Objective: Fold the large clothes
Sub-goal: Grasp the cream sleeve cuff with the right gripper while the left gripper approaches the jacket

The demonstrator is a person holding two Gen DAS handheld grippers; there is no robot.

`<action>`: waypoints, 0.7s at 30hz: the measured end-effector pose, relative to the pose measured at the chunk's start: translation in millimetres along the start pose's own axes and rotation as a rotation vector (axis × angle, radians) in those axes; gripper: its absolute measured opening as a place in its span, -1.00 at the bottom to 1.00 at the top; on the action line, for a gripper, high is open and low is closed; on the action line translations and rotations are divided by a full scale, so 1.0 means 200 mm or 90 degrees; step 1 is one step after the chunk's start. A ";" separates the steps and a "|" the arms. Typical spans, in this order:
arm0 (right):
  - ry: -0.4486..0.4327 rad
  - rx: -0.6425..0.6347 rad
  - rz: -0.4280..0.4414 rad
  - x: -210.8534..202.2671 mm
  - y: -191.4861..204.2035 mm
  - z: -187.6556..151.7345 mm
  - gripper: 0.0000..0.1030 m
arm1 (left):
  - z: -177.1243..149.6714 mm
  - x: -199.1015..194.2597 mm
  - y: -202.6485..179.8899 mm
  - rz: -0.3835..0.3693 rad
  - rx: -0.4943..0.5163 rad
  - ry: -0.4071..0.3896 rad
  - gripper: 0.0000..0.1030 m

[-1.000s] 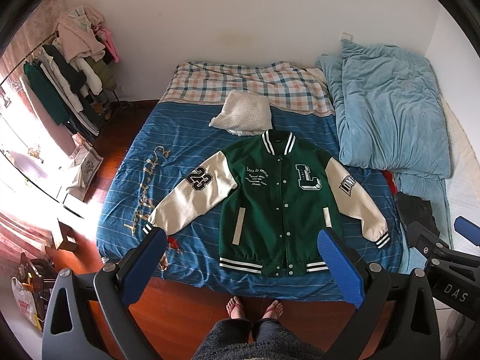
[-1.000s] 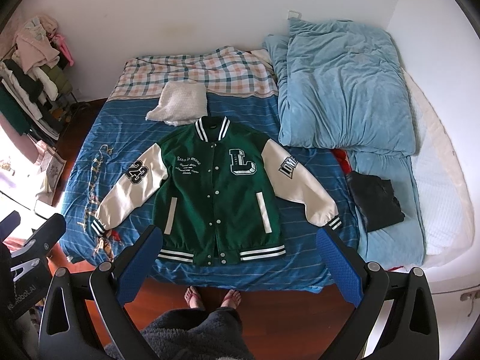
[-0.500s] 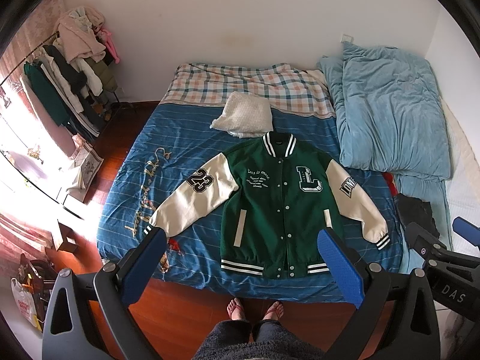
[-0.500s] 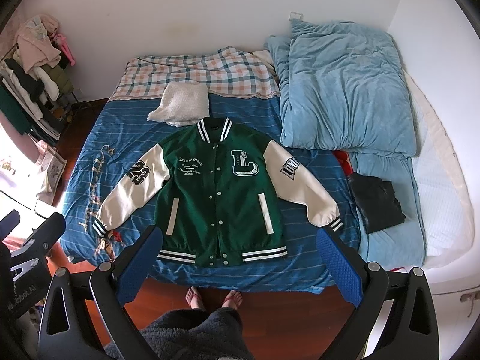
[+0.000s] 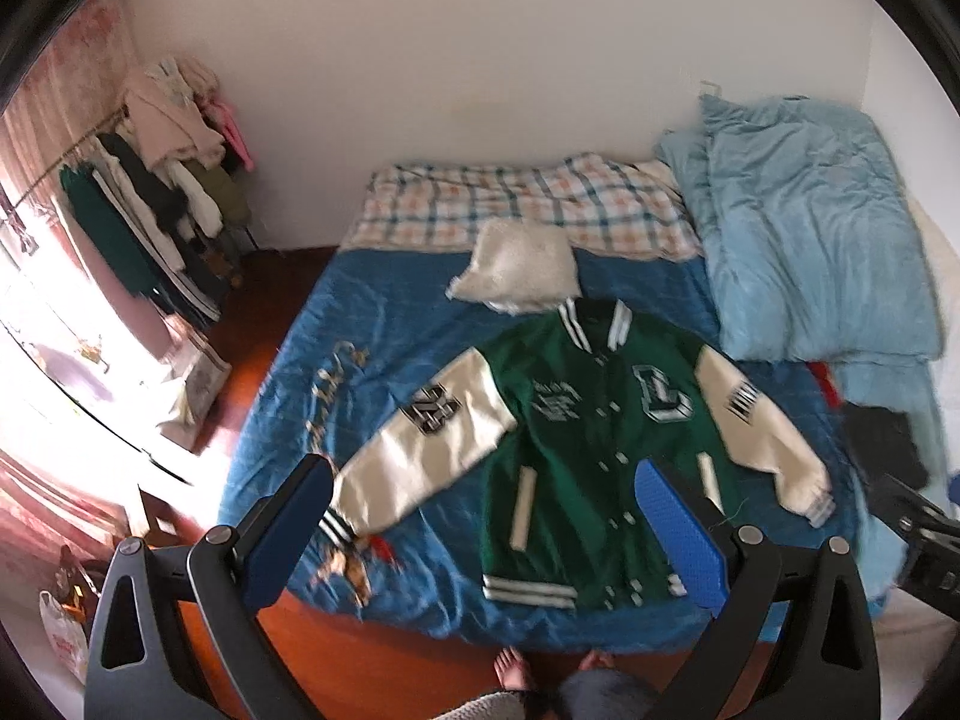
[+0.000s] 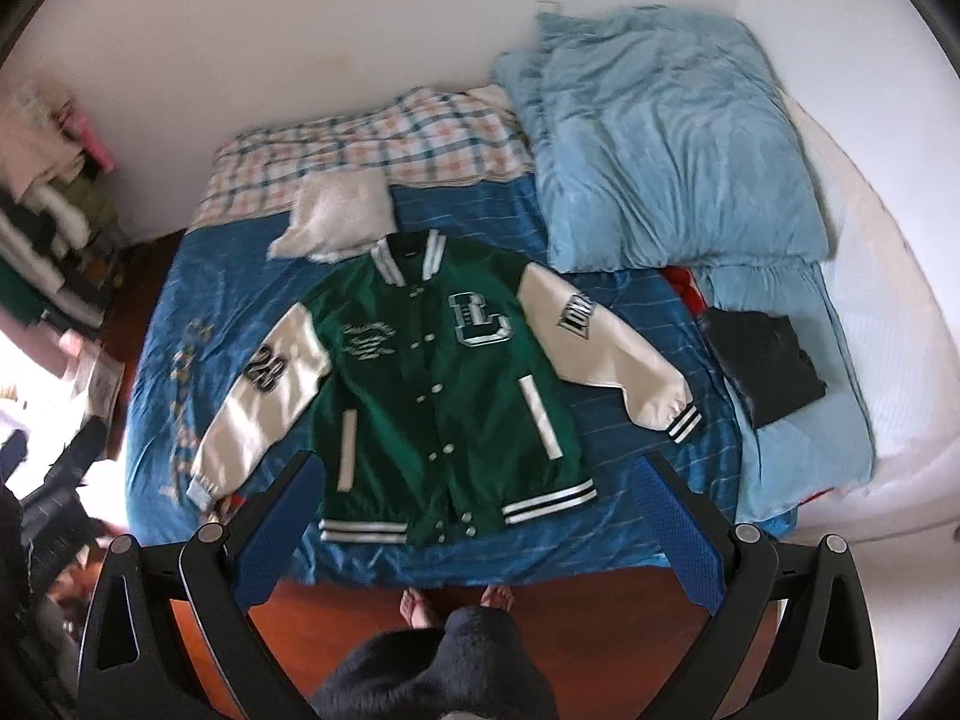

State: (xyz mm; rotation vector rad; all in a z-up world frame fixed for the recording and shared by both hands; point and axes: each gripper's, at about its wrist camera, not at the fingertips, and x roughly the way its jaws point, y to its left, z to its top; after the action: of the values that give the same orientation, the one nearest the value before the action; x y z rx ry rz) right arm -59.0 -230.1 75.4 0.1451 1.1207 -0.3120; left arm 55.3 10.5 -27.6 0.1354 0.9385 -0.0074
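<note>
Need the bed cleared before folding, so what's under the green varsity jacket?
The green varsity jacket lies flat on the blue striped bedspread. Whatever lies beneath the jacket itself is covered.

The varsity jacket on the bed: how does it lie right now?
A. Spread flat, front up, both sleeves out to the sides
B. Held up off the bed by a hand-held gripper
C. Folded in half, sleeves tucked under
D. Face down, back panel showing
A. The green varsity jacket lies flat on the blue bedspread with its snap front and L patch facing up, and both cream sleeves angle outward, unfolded.
</note>
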 end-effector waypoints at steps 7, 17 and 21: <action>0.050 0.126 -0.030 0.69 -0.37 0.05 1.00 | 0.03 0.44 -0.19 0.035 0.003 0.012 0.99; 0.209 0.332 0.011 1.99 -1.14 -0.05 0.32 | 0.01 1.27 -0.73 0.065 -0.001 0.133 0.99; 0.238 0.413 0.025 2.36 -1.36 -0.16 0.33 | -0.05 1.64 -0.89 0.071 0.007 0.186 0.99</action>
State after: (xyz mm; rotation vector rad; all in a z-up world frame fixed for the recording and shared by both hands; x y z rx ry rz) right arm 13.7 -561.5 -352.8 0.8249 1.3495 -0.6251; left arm 229.4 -148.3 -316.8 0.2020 1.2219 0.1135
